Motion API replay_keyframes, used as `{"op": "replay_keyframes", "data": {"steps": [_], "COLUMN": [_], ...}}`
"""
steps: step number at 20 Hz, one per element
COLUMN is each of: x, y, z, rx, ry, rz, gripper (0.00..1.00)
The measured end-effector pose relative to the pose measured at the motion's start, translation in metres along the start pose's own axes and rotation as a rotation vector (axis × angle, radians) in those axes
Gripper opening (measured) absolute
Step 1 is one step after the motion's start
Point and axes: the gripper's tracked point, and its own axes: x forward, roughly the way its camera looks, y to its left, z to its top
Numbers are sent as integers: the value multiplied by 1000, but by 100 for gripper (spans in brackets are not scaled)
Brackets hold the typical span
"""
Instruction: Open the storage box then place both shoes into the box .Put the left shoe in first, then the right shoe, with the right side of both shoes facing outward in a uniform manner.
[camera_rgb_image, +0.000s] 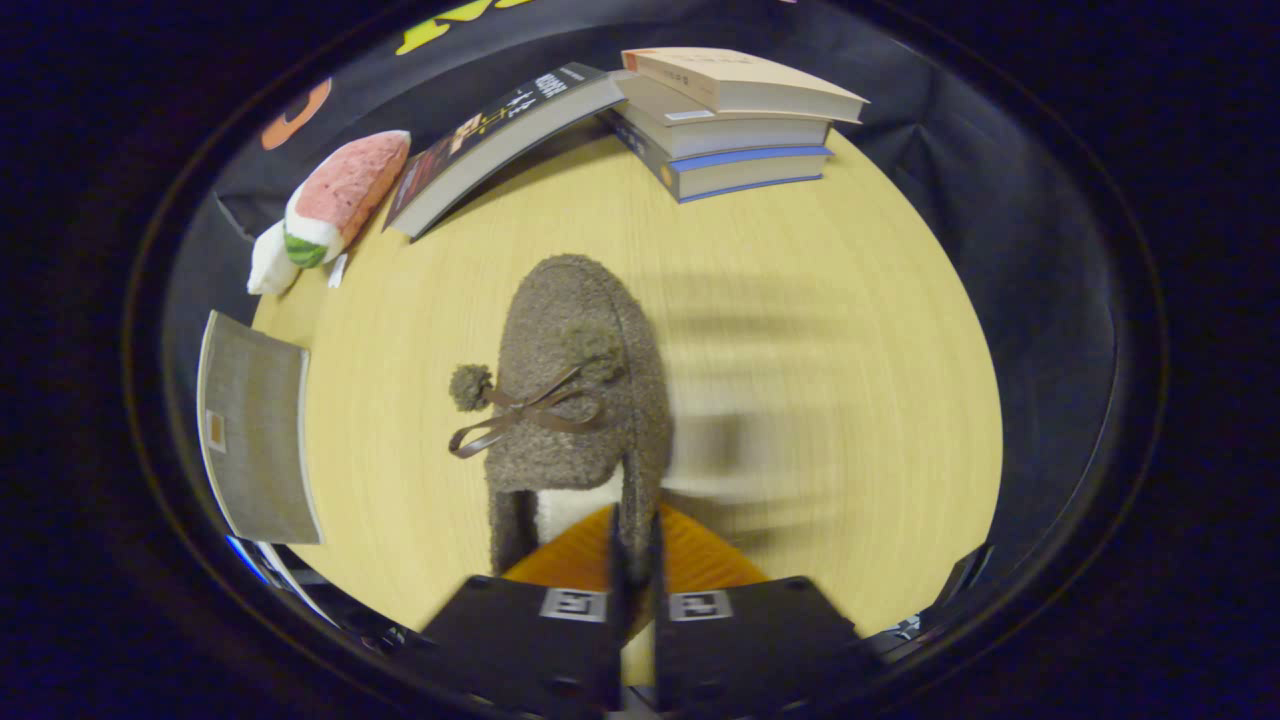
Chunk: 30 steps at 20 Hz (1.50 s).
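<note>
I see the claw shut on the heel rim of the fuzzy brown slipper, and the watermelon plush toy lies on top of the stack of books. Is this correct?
Not quite. In the gripper view the claw is shut on the fuzzy brown slipper at its heel rim, but the watermelon plush toy lies on the table, apart from the stack of books.

A light wooden table (800, 330) holds a fuzzy brown slipper (580, 390) at its middle, a stack of books (735, 125) at the far side with one book (500, 140) leaning on it, a watermelon-slice plush (335, 200) beside that, and a grey box (255, 425).
</note>
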Motion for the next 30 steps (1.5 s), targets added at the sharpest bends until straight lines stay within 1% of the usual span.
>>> {"op": "replay_keyframes", "data": {"steps": [1, 4, 7, 12, 17, 22, 26, 30], "x": [-2, -6, -19, -70, -146, -223, -248, -250], "y": [0, 3, 9, 43, 107, 194, 274, 352], "z": [-1, -3, -7, -18, -23, -29, -42, -47], "rx": [16, 33, 40, 37, 6, -64, -109, -155], "ry": [3, -2, -26, -93, -206, -315, -341, -347], "rz": [-7, -35, -40, -48, -16, 25, 88, 128], "gripper": [1, 1, 1, 1, 1, 1, 1, 0]}}
